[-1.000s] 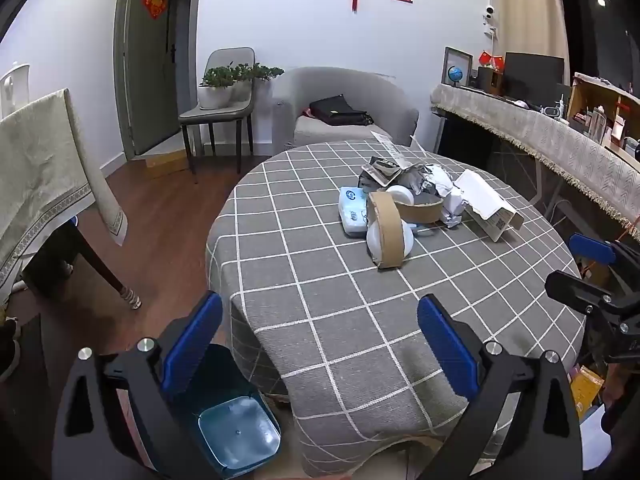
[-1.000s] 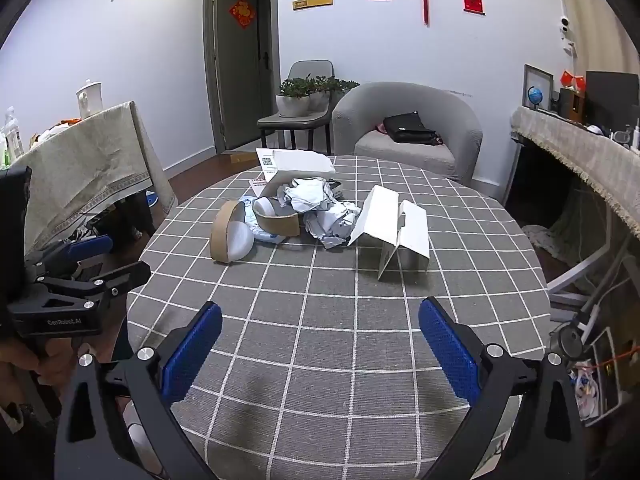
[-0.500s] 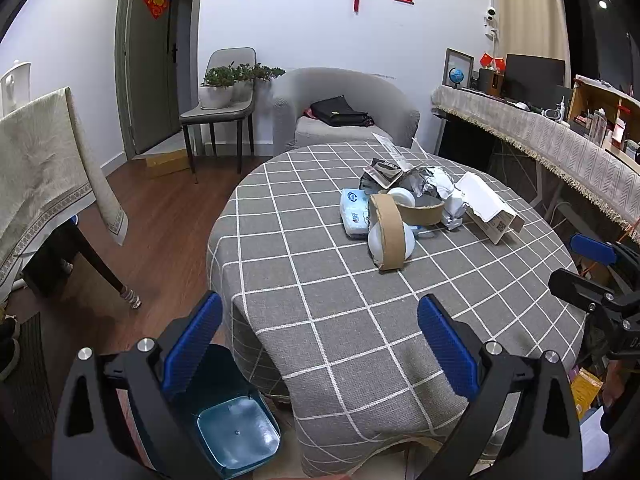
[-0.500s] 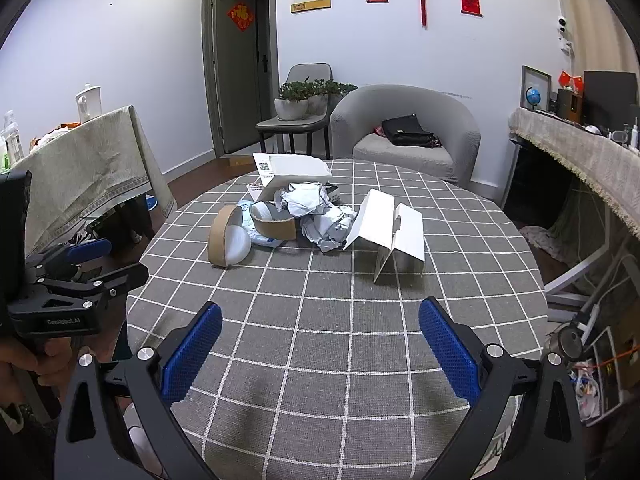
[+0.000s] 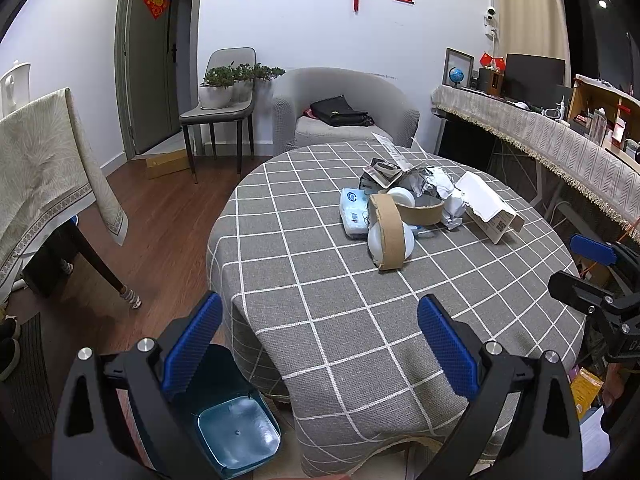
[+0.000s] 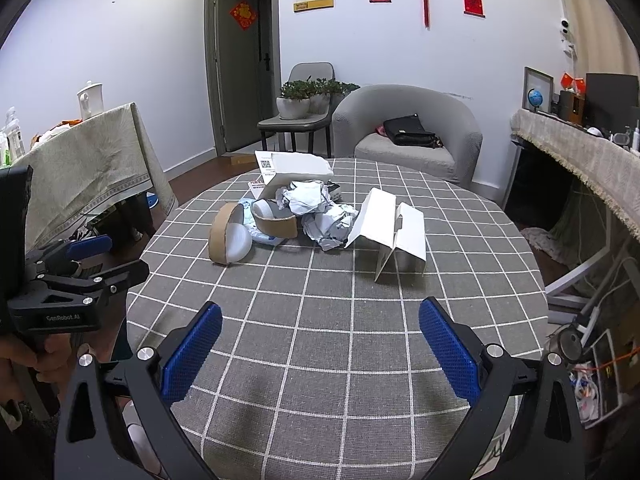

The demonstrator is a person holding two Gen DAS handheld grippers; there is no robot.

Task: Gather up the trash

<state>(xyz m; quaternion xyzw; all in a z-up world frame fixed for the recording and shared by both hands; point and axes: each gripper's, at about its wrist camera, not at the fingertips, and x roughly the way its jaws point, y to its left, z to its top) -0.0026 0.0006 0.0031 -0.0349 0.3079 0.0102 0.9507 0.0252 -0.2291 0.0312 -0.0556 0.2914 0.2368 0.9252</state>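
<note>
Left wrist view: the left tongs are hanging spread wide over the desk edge, trash pile sitting mid-desk, blue bin below on the floor. Right wrist view: the right tongs are gaping too, pinching nothing, pile lying well ahead.

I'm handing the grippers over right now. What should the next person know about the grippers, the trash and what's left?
Left gripper: open, empty, above the near table edge.
Right gripper: open, empty, over the checked tablecloth.
Trash sits heaped mid-table: cardboard tape ring, crumpled paper, folded white carton, tissue pack.
Blue bin stands open on the floor by the table; nothing visible inside.
Done: nothing collected.
Left: move every piece into the bin.
</note>
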